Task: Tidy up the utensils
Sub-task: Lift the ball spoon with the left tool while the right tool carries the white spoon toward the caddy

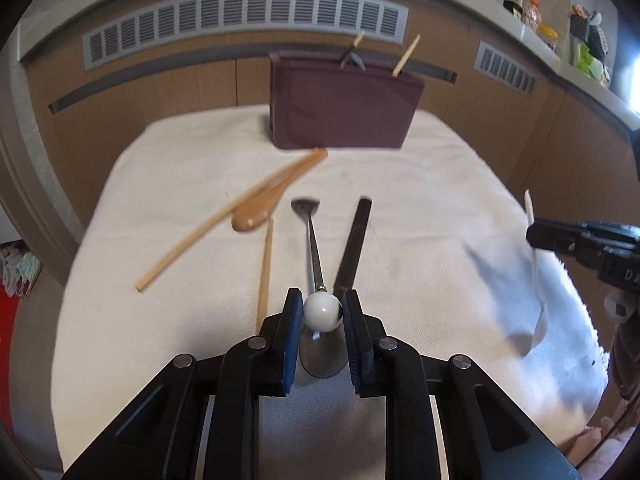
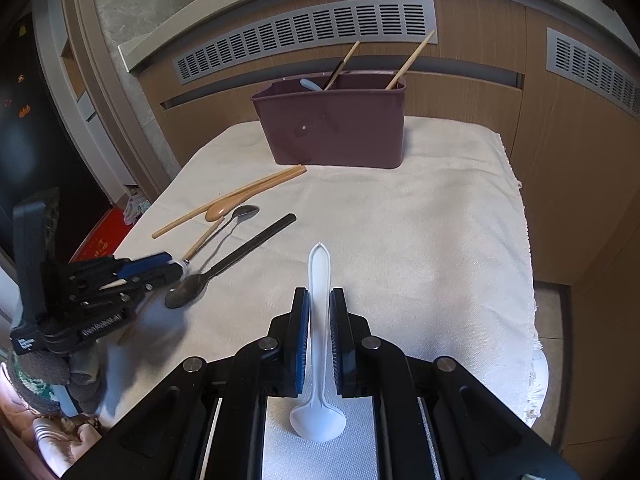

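My left gripper (image 1: 322, 312) is shut on the white ball end of a thin metal spoon (image 1: 314, 248), whose bowl points toward the maroon utensil holder (image 1: 340, 108). It also shows in the right wrist view (image 2: 178, 266). My right gripper (image 2: 319, 308) is shut on a white plastic spoon (image 2: 319, 280), handle forward, bowl hanging below. A black spoon (image 2: 236, 258), a wooden spoon (image 2: 224, 206) and loose wooden chopsticks (image 2: 188, 216) lie on the white cloth (image 2: 420, 240). The holder (image 2: 336, 128) holds chopsticks and a pale blue utensil.
The cloth-covered table stands against a wooden panel wall with grey vents (image 2: 308, 36). The cloth's fringed right edge (image 2: 524, 280) drops off to the floor. A shelf with jars (image 1: 560, 28) is at the far right in the left wrist view.
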{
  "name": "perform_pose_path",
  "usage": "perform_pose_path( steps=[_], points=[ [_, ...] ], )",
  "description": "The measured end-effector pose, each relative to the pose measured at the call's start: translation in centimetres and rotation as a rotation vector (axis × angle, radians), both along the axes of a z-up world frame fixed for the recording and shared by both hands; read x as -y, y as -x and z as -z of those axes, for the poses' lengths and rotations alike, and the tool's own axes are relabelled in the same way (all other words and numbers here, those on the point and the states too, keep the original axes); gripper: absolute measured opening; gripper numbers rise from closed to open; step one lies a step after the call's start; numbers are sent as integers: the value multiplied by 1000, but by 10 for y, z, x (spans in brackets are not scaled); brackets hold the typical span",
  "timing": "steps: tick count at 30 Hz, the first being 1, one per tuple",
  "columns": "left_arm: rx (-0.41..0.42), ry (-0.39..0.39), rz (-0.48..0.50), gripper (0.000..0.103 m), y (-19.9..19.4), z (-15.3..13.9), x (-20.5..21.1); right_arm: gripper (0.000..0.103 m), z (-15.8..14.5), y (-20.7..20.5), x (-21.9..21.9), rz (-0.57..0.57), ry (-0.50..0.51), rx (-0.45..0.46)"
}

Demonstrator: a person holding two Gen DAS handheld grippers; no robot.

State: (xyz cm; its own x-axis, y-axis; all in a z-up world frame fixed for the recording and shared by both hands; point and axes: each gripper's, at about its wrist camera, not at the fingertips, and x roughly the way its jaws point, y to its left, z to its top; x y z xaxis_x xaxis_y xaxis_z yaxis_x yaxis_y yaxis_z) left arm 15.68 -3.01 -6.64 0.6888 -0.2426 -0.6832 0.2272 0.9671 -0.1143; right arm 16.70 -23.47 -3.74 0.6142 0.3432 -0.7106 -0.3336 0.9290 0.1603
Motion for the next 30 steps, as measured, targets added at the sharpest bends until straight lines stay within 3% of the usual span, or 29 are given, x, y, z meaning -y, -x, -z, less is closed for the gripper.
perform_pose_path(
  steps=[9,17,21,27,30],
  points=[
    [155,1,2,21,9,-52,-4,9,-20,11,0,26,-8,85],
    [265,31,65,20,9,-107,4,9,-62,16,-5,33,-10,209],
    [327,63,96,19,-4,-151,3,9,-102,3,-8,44,15,296],
    [474,97,104,16,-33,-233,0,9,-190,-32,-6,93,13,486],
    [518,102,105,16,-52,-253,-1,9,-210,-51,-7,93,2,513]
  ],
)
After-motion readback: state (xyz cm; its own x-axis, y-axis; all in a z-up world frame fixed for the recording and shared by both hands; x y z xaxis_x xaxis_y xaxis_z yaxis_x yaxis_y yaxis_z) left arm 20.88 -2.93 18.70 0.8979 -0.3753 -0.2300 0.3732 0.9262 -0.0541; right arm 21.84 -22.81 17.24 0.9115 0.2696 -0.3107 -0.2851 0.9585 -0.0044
